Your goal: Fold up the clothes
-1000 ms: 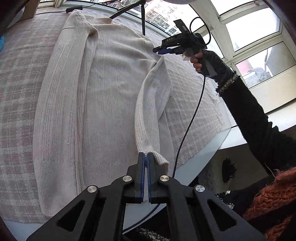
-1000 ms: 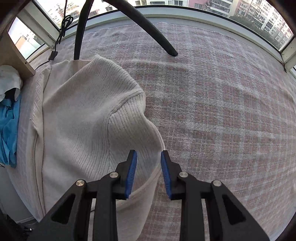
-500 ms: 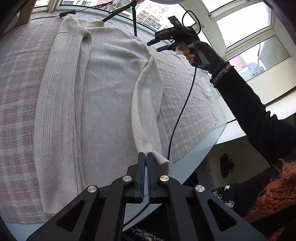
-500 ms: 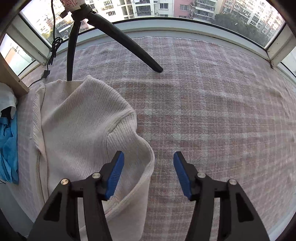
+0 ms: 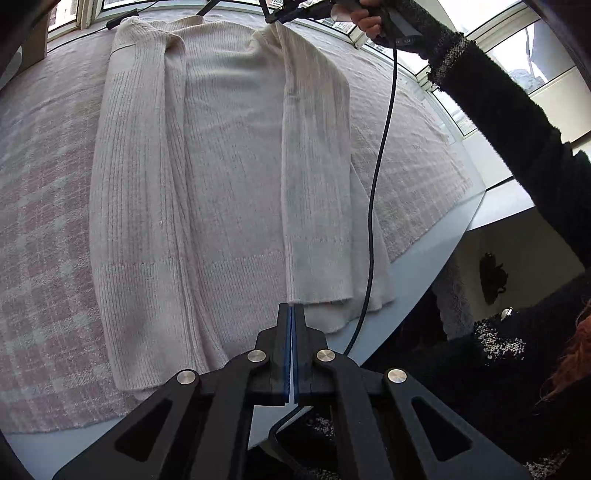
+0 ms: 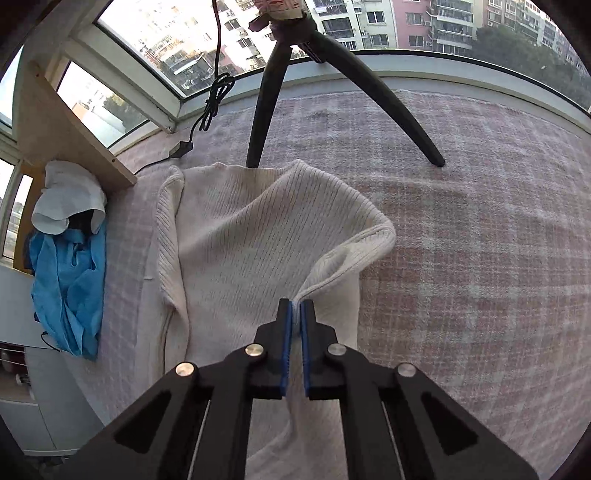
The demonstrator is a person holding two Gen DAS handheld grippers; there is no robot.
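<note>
A cream ribbed sweater (image 5: 229, 166) lies lengthwise on a pink plaid blanket (image 5: 44, 221), its left sleeve folded in over the body. My left gripper (image 5: 291, 314) is shut, its tips pinching the corner of the right sleeve's cuff (image 5: 317, 291) near the table's front edge. At the far end my right gripper (image 6: 295, 310) is closing, with the shoulder seam fabric (image 6: 332, 266) pinched between its blue pads and pulled up into a ridge. In the left wrist view that right gripper (image 5: 280, 16) sits at the sweater's top right, and the sleeve stretches flat between both grippers.
Black tripod legs (image 6: 266, 110) stand on the blanket just beyond the collar. A blue cloth (image 6: 70, 288), a white cloth (image 6: 66, 199) and a wooden board (image 6: 74, 125) lie to the left. A black cable (image 5: 380, 166) hangs from the person's hand across the sleeve. The table edge (image 5: 424, 258) runs front right.
My right gripper opened wide, then closed on the shoulder seam and lifted it. The right sleeve, bunched before, now lies stretched flat. The left gripper stayed shut at the cuff and rolled slightly.
</note>
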